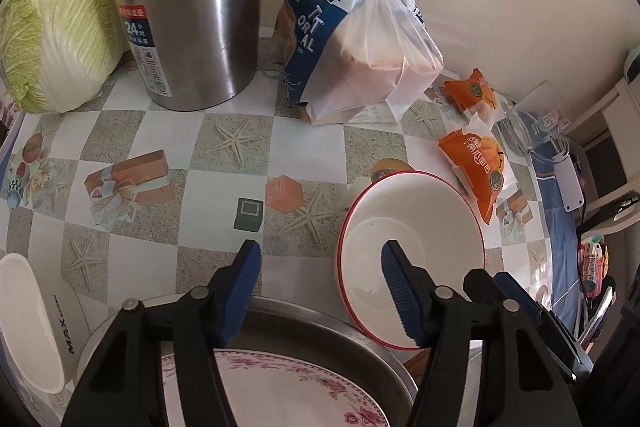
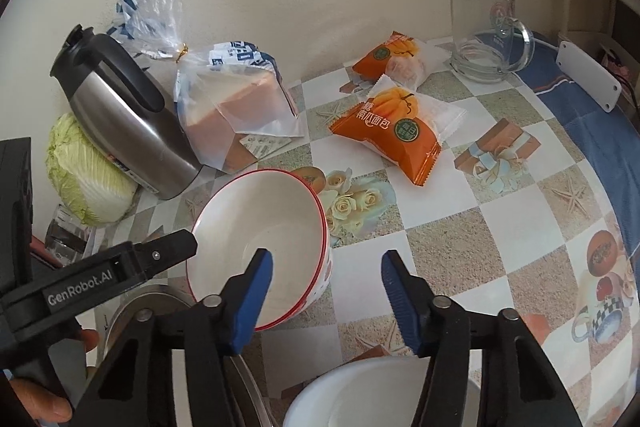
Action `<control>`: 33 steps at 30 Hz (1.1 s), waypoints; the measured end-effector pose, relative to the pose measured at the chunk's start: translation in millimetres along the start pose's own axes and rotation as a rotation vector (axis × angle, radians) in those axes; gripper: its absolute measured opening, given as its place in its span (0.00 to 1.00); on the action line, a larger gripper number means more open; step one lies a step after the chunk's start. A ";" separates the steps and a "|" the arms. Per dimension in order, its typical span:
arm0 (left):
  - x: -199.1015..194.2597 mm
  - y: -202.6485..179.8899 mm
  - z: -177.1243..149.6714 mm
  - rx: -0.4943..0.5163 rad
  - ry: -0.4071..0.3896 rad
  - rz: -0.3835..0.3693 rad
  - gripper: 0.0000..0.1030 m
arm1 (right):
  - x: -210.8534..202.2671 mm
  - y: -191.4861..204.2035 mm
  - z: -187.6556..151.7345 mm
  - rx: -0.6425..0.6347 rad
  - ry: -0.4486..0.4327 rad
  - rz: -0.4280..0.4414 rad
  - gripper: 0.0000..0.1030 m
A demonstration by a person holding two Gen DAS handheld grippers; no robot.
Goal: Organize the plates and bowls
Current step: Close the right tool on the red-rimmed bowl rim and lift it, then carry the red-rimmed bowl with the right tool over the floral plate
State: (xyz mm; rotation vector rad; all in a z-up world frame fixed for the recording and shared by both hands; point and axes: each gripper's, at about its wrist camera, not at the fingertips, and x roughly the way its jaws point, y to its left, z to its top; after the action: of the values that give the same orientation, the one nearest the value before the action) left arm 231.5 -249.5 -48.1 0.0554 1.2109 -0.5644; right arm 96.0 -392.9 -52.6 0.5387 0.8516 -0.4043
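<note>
A white red-rimmed bowl point(image 1: 412, 259) point(image 2: 256, 231) sits tilted on the table by a metal tray point(image 1: 320, 323) holding a floral plate point(image 1: 280, 391). My left gripper point(image 1: 320, 279) is open and empty above the tray, its right finger in front of the bowl's inside. My right gripper point(image 2: 326, 287) is open and empty, its left finger over the bowl's near rim. The left gripper's finger point(image 2: 160, 255) shows at the bowl's left edge in the right wrist view. A second white bowl point(image 2: 360, 395) lies under my right gripper. A white container point(image 1: 28, 319) stands at lower left.
A steel thermos point(image 1: 188, 7), a napa cabbage point(image 1: 56, 19), a bagged bread loaf point(image 1: 360, 55), two orange snack packs point(image 2: 396, 131) and a glass mug point(image 2: 484, 35) stand along the back by the wall. The table edge with blue cloth point(image 2: 592, 131) runs on the right.
</note>
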 end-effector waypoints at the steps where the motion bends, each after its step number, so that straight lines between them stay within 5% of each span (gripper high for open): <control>1: 4.2 -0.4 0.0 -0.004 0.009 -0.006 0.57 | 2.9 1.1 1.8 -0.008 0.008 -0.011 0.47; 4: 17.5 0.2 -0.4 -0.019 0.035 -0.036 0.51 | 12.1 5.7 6.8 -0.042 0.035 -0.028 0.32; 8: 30.0 -1.4 0.2 -0.011 0.059 -0.049 0.29 | 29.3 5.8 10.9 -0.042 0.095 -0.023 0.16; 12: 37.5 -4.9 1.0 0.000 0.072 -0.056 0.11 | 43.7 6.4 13.4 -0.049 0.132 -0.012 0.15; 20: 20.3 -20.1 -3.6 0.039 0.012 -0.051 0.10 | 40.0 6.5 14.6 -0.052 0.104 -0.022 0.14; 33: -59.1 -17.7 -38.4 0.002 -0.114 0.008 0.11 | -34.6 36.4 -2.0 -0.103 0.003 -0.021 0.14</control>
State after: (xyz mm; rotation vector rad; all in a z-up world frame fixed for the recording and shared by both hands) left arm 176.6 -229.4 -4.9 0.0297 1.0991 -0.5550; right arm 93.6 -358.6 -16.0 0.4353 0.8764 -0.3770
